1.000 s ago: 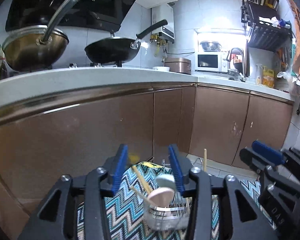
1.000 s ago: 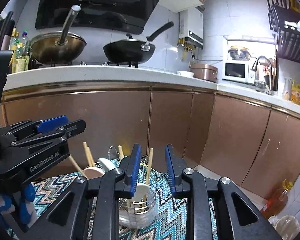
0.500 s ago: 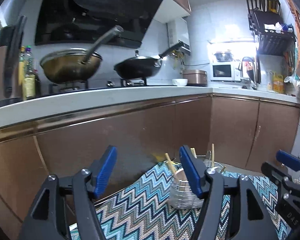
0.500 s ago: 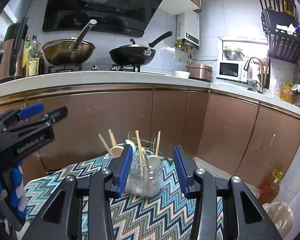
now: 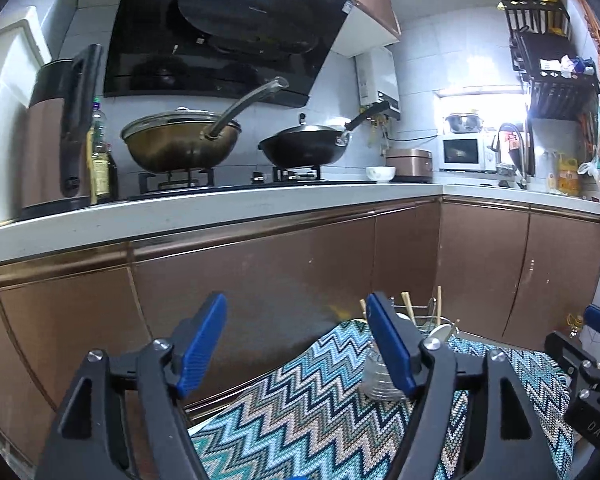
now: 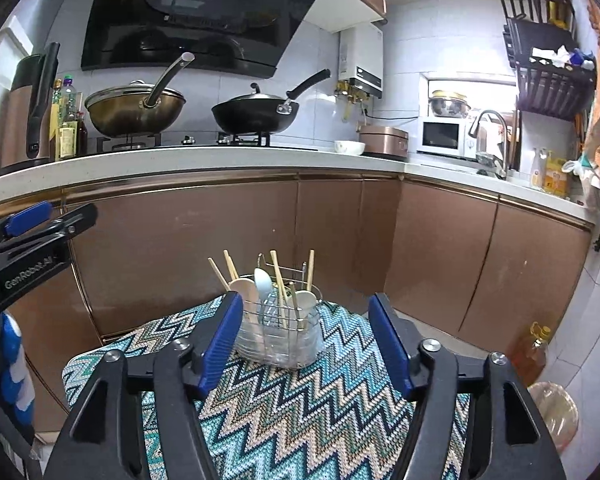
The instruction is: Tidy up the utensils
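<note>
A wire utensil holder (image 6: 278,332) with a clear base stands on a zigzag cloth (image 6: 300,420). Wooden chopsticks (image 6: 278,276) and pale spoons (image 6: 262,282) stick up out of it. My right gripper (image 6: 305,300) is a short way back from the holder, its jaws opening, its pads touching nothing. In the left wrist view the holder (image 5: 378,380) is partly hidden behind one finger of my left gripper (image 5: 295,300), whose jaws are also opening with nothing between them. The left gripper (image 6: 40,228) also shows at the right wrist view's left edge.
Brown cabinet doors (image 6: 220,248) rise just behind the cloth under a white counter (image 6: 180,160). On the counter are two woks (image 6: 256,114), a kettle (image 6: 28,108), bottles, a bowl and a microwave (image 6: 444,136). An oil bottle (image 6: 534,354) stands on the floor at right.
Both grippers have drawn back from the utensil holder and risen a little, and their jaws have spread wider. The holder now sits farther off on the cloth.
</note>
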Action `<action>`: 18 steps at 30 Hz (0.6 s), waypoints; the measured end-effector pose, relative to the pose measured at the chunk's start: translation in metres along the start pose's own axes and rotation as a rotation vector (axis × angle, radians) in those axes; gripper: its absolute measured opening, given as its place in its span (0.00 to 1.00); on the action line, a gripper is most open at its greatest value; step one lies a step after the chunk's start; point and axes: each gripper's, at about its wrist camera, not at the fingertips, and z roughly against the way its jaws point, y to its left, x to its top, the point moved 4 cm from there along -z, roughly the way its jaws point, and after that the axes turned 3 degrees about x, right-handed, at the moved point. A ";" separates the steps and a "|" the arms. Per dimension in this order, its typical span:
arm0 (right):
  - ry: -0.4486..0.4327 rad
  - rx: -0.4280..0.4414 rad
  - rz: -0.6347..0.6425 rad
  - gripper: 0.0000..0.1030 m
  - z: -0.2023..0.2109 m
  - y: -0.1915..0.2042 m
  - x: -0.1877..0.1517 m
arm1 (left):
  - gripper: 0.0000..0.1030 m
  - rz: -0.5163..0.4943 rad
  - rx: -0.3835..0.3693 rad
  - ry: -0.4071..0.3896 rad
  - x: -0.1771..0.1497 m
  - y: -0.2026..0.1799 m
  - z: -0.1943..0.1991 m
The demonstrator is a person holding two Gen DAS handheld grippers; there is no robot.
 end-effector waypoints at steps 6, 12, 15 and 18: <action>0.003 -0.036 -0.021 0.81 0.012 -0.007 -0.002 | 0.71 0.000 0.011 0.002 0.003 0.008 0.014; 0.005 -0.057 -0.042 0.89 0.022 -0.015 -0.005 | 0.71 0.014 -0.001 -0.004 0.005 0.017 0.031; 0.000 -0.068 -0.048 0.93 0.028 -0.019 -0.005 | 0.71 0.018 -0.007 -0.006 0.007 0.019 0.037; -0.009 -0.091 -0.036 0.98 0.034 -0.021 -0.005 | 0.71 0.025 -0.009 -0.008 0.008 0.023 0.042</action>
